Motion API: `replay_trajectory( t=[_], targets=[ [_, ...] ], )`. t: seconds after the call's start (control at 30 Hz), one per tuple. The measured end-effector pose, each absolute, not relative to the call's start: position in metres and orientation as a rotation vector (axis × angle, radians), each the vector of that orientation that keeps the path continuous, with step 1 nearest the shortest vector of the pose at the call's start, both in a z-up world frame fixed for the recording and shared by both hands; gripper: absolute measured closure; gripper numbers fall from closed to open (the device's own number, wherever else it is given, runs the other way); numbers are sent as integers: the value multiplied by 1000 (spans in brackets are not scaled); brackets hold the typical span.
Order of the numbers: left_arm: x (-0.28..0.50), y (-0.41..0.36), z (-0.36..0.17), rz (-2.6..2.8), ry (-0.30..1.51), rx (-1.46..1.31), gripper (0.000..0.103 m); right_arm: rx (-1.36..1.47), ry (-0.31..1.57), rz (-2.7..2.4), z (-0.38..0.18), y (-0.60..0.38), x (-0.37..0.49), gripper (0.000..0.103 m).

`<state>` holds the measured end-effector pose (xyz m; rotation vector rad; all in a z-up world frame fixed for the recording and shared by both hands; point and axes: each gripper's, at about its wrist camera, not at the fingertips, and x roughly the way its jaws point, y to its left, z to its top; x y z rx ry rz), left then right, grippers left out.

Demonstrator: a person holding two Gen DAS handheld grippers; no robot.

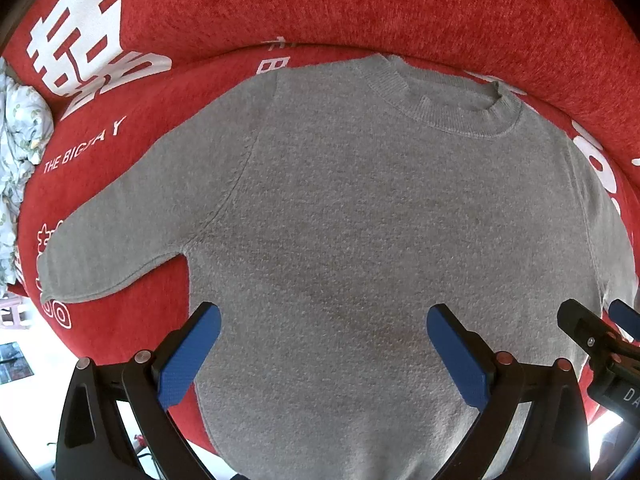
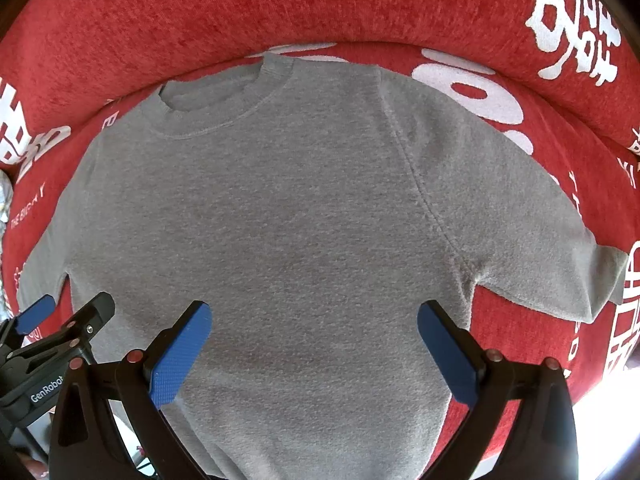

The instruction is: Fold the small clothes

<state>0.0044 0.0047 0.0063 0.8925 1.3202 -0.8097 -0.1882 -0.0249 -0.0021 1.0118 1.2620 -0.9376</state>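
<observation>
- Lying flat across the centre of the left wrist view, a grey sweater is being shown spread on a red printed cover, collar toward the top of the frame and one sleeve reaching to the left edge.
- At the bottom of this frame the left gripper is being held wide apart over the lower body of the garment, with nothing gripped; the right gripper is being glimpsed at the right edge, and a pale patterned cloth at the left edge.
- In the right wrist view the sweater is again filling the centre, its other sleeve stretching to the right edge.
- At the bottom the right gripper is likewise being held fully spread and empty above the knit.
- A single layer might be pinched instead of both, so the fold could be dragged askew; the soft cover could also be bunched under the hem.
</observation>
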Motion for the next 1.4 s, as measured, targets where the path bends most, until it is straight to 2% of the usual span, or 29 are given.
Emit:
replay_trajectory(
  t=[0.53, 1.4],
  targets=[
    [3, 9, 6, -816, 1318, 889, 0, 1000, 1281, -956, -1, -23, -183, 0],
    [21, 20, 1, -878, 1383, 806, 0, 1016, 1194, -888, 7, -10, -173, 0]
  ],
)
